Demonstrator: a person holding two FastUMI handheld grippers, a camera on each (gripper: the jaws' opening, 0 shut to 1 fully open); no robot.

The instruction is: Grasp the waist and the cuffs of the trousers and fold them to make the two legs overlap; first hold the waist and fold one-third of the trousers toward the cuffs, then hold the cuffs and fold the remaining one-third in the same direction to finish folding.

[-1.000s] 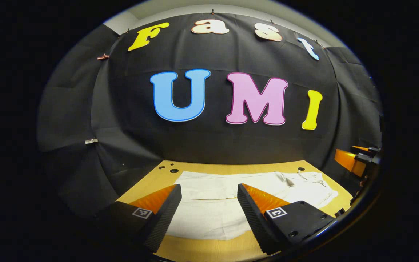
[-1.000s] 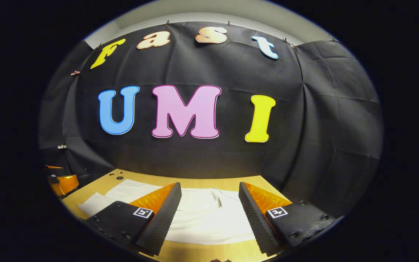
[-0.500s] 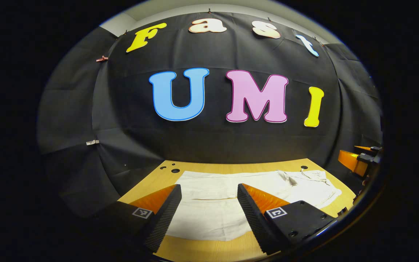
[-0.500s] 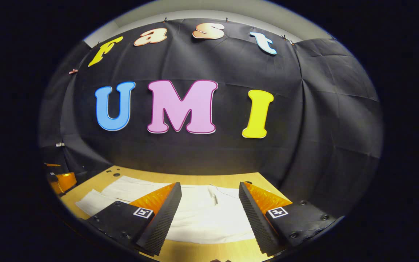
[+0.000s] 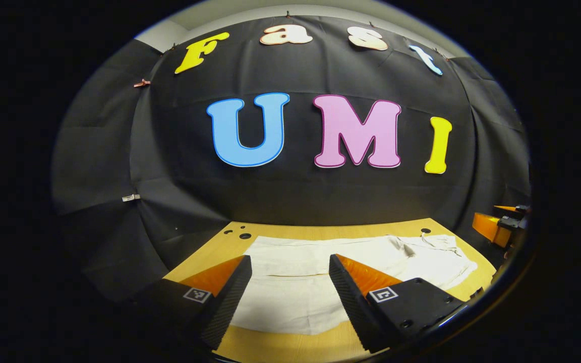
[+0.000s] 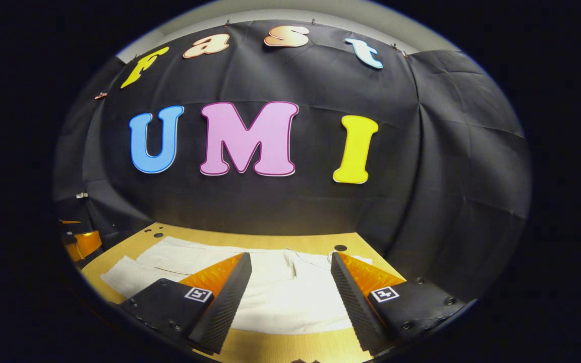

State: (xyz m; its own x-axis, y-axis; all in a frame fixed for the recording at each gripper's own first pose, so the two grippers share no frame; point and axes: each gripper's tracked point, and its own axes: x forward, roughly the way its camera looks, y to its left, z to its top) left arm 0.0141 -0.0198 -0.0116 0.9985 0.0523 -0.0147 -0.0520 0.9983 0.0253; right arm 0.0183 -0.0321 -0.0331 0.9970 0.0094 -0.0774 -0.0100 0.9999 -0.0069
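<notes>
Nearest in the left gripper view, the left gripper (image 5: 290, 264) hangs wide open and empty above the white trousers (image 5: 315, 282), which lie flat on the wooden table (image 5: 321, 233). Far right there sits what seems to be the other gripper's edge. In the right gripper view, the right gripper (image 6: 290, 262) gapes likewise over the waist end (image 6: 290, 282), a drawstring (image 6: 293, 267) showing beyond

The trousers (image 5: 290, 295) are pale woven cloth, matt and softly creased, lying on a table (image 5: 290, 345) of smooth light wood with a faint sheen. Behind the table, the booth wall (image 6: 447, 166) is matt, wrinkled cloth. Finger pads (image 6: 227, 300) look ribbed, matt.
</notes>
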